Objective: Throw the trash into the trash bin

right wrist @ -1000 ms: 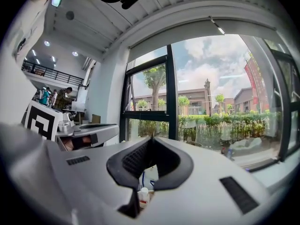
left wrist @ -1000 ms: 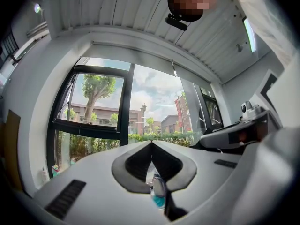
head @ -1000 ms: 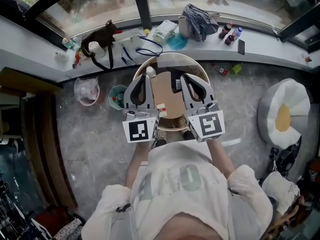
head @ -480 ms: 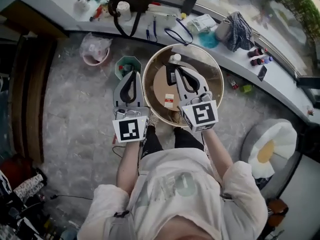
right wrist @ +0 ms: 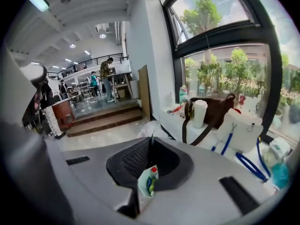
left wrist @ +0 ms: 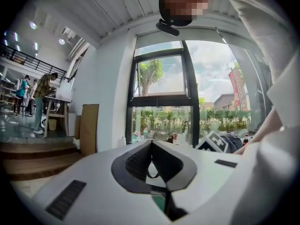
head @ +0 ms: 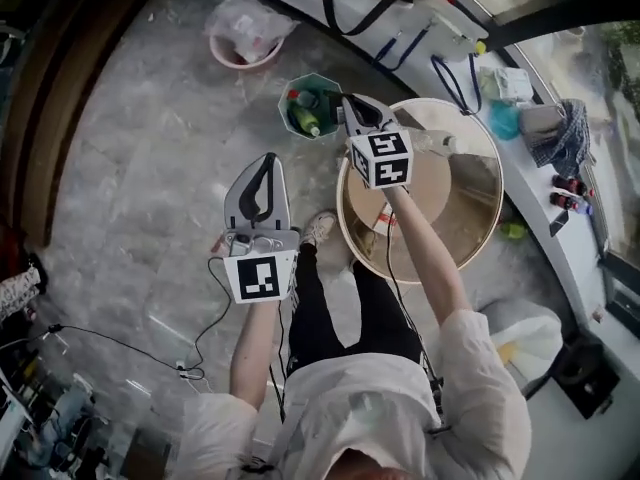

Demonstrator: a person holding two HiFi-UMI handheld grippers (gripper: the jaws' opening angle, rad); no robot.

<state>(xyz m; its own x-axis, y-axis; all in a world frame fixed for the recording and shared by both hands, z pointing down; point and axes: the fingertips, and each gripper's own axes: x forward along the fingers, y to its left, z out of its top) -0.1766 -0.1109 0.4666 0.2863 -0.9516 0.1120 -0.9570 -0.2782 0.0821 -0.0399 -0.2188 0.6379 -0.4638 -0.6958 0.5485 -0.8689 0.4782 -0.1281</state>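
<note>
Left gripper (head: pixel 267 160): fingers fully closed and empty, positioned above the floor at frame centre-left. Right gripper (head: pixel 347 103): fingers fully closed and empty, tips overlapping the right edge of the green trash bin (head: pixel 318 83). The bin sits at upper centre and contains bottles (head: pixel 305 120).

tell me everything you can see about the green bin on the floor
The green bin is a small teal container with a faceted, many-sided rim, plastic by the look of it. It stands upright and open-topped on the grey stone floor, between the pink tub and the round table. Inside lie a green bottle and something red-capped. The shut right gripper hangs over its right rim; whether they touch is unclear.
</note>
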